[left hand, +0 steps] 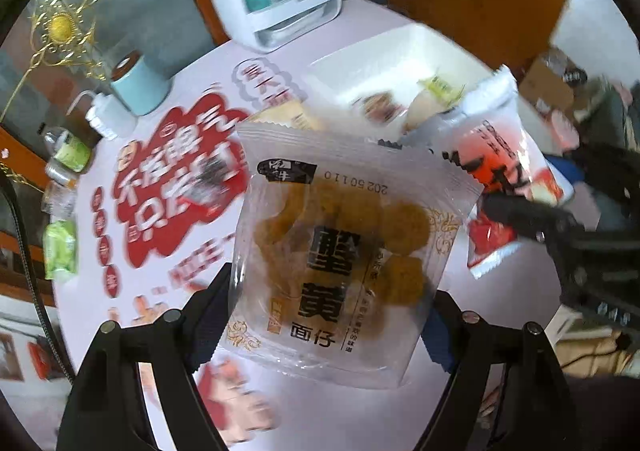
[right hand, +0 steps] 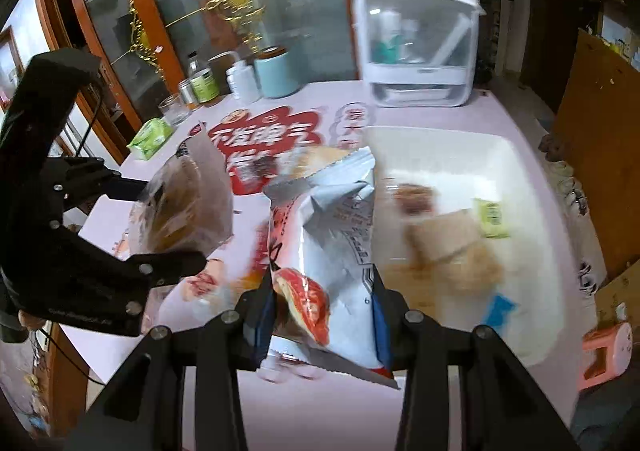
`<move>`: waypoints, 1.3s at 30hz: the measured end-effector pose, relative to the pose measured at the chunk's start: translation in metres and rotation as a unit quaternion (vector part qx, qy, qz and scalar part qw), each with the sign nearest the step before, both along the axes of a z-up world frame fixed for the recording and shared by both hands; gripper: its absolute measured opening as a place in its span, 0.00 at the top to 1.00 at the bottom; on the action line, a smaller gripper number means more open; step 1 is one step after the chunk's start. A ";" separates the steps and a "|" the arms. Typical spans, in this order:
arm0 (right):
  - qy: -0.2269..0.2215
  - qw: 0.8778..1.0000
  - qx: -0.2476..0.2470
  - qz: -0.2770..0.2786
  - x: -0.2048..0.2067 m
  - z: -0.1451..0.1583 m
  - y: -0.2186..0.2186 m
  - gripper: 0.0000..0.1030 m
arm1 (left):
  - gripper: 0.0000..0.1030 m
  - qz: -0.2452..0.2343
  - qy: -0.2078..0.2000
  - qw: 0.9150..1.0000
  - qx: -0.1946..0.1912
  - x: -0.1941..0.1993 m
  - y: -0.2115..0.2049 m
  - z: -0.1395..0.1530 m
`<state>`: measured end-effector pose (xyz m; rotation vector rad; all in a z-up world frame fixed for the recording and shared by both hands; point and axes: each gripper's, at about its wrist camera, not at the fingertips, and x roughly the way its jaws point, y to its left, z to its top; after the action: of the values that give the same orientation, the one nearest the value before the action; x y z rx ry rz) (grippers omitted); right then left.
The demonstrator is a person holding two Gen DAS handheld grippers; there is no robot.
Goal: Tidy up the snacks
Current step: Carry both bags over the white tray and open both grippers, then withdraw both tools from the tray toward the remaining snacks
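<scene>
My left gripper (left hand: 324, 323) is shut on a clear packet of yellow-brown snack balls (left hand: 340, 247) with black characters, held above the table. To its right, my right gripper (left hand: 504, 211) holds a red and white snack packet (left hand: 496, 171). In the right wrist view the right gripper (right hand: 320, 315) is shut on that red and white packet (right hand: 336, 235), its pads pressing both sides. The left gripper (right hand: 160, 223) with the clear packet (right hand: 188, 203) hangs to the left. A white bin (right hand: 452, 139) holding several snacks lies beyond; it appears in the left wrist view too, as the white bin (left hand: 400, 51).
A white box with a clear window (right hand: 416, 43) stands at the table's back. A light blue canister (right hand: 276, 71), jars (right hand: 204, 85) and a green packet (right hand: 152, 137) sit at the back left. Brown cardboard (right hand: 596, 155) leans at the right, with a pink stool (right hand: 608, 351) below.
</scene>
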<state>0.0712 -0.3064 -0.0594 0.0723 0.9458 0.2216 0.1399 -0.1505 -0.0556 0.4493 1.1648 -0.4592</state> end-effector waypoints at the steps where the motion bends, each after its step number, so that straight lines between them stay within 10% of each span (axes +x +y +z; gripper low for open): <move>1: -0.001 1.000 -0.003 -0.004 0.001 0.001 -0.016 0.61 | 0.22 0.007 0.001 1.000 -0.007 0.001 -0.019 -0.001; 17: -0.007 0.998 -0.004 -0.063 0.102 -0.012 -0.149 0.60 | 0.21 0.115 -0.043 0.992 -0.016 0.030 -0.174 -0.038; 34: 0.054 0.996 -0.001 -0.072 0.178 -0.065 -0.153 0.58 | 0.17 0.171 -0.027 0.985 -0.019 0.060 -0.170 -0.068; 39: 0.052 0.996 0.001 -0.070 0.179 -0.071 -0.148 0.29 | 0.00 0.153 -0.073 0.985 -0.026 0.051 -0.171 -0.052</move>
<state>0.2503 -0.4548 -0.1306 0.1522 1.0401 0.0893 0.1911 -0.3216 -0.1079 0.2488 1.0541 -0.1857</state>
